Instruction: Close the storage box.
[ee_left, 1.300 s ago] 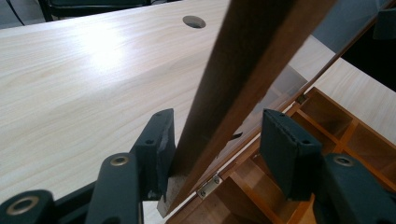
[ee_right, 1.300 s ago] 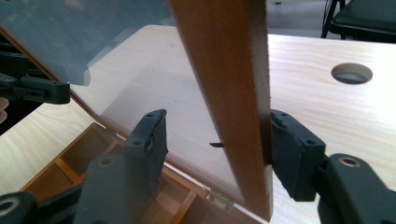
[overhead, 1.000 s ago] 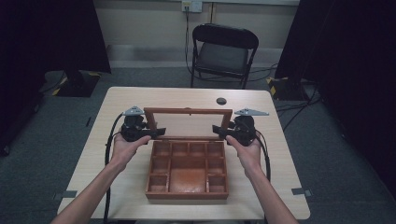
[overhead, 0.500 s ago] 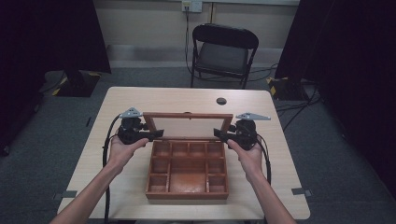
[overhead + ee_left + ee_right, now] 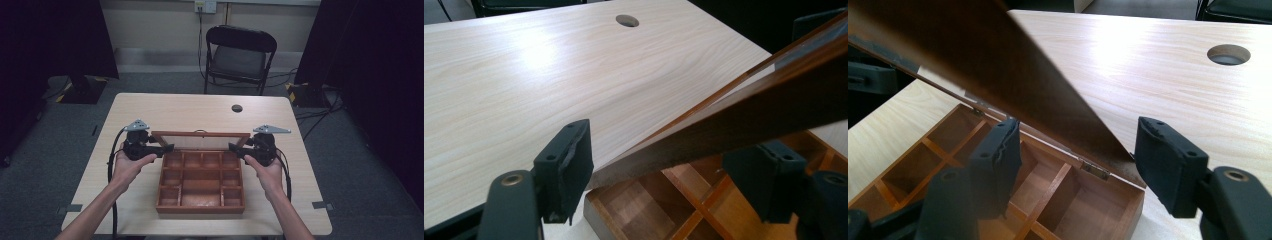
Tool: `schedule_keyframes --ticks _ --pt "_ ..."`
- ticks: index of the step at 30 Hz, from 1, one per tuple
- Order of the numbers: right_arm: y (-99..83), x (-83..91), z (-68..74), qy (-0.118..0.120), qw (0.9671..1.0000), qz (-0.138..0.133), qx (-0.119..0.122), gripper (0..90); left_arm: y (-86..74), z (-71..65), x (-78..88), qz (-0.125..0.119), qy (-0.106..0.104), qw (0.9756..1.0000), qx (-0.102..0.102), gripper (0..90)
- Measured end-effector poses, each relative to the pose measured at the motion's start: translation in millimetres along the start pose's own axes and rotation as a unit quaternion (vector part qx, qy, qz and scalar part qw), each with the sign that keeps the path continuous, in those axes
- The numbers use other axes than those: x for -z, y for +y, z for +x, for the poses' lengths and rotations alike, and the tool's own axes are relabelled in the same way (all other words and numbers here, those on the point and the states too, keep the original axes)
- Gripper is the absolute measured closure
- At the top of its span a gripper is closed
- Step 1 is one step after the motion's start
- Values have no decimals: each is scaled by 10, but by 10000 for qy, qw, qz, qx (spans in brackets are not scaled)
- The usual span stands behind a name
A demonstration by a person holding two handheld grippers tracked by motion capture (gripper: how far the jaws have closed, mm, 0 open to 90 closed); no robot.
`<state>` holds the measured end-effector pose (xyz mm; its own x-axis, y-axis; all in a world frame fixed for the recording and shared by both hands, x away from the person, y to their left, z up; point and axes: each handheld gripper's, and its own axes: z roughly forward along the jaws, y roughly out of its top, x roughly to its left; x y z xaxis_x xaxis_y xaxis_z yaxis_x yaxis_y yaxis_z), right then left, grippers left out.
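Note:
A brown wooden box with several compartments sits at the table's near middle. Its framed lid stands open, leaning back. My left gripper is at the lid's left end. Its jaws have just been opening, and the lid's edge runs between them with a gap on both sides. My right gripper is at the lid's right end. It is open too, with the lid's corner between its pads.
A round cable hole lies in the light wooden table behind the box. A black chair stands beyond the far edge. A cable trails from each gripper toward the person.
The lid has swung further back, so its top edge sits lower in the high view. Both grippers came slightly nearer with it. The left jaws have spread apart.

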<state>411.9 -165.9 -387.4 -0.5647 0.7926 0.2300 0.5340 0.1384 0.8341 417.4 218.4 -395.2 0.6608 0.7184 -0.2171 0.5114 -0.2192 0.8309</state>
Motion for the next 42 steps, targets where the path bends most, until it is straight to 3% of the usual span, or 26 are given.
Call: schedule_keyframes --ticks 2,3,5,10,16,22,25,26,30,34,35,38,42 --pt "-8 5 9 -2 10000 8 38 342 -20 -6 9 -5 -19 10000 -8 275" --pt "-18 13 23 10 9999 118 -7 288 -38 -12 16 -9 -37 10000 7 275" --pt "-46 8 25 97 9997 245 -8 262 -68 -24 30 46 -63 10000 -8 274" --pt "-91 28 52 101 9993 358 75 261 -100 -51 90 72 -108 9999 -33 279" --pt "-102 26 48 113 9993 353 4 258 -117 -50 122 -13 -172 9998 31 281" --pt "-204 2 -14 94 9987 506 -44 257 -141 -52 90 51 -276 9996 89 261" --pt "-252 -20 -46 47 9978 655 -29 258 -141 -55 89 12 -248 9996 99 262" --pt "-273 -39 -80 -22 9963 858 -48 249 -137 -57 87 14 -250 9996 90 262" --pt "-277 -21 -135 -124 9949 995 -114 247 -130 -69 94 -15 -262 9996 80 261" --pt "-278 -7 -219 -215 9948 998 -63 257 -128 -70 97 -17 -269 9996 75 258" --pt "-289 -7 -302 -326 9937 1064 -120 261 -126 -69 98 -2 -274 9996 63 258" --pt "-290 16 -370 -455 9932 1045 -217 271 -125 -70 98 18 -299 9995 62 257" --pt "-217 123 -454 -598 9951 714 -344 280 -130 -89 110 35 -270 9996 44 261"
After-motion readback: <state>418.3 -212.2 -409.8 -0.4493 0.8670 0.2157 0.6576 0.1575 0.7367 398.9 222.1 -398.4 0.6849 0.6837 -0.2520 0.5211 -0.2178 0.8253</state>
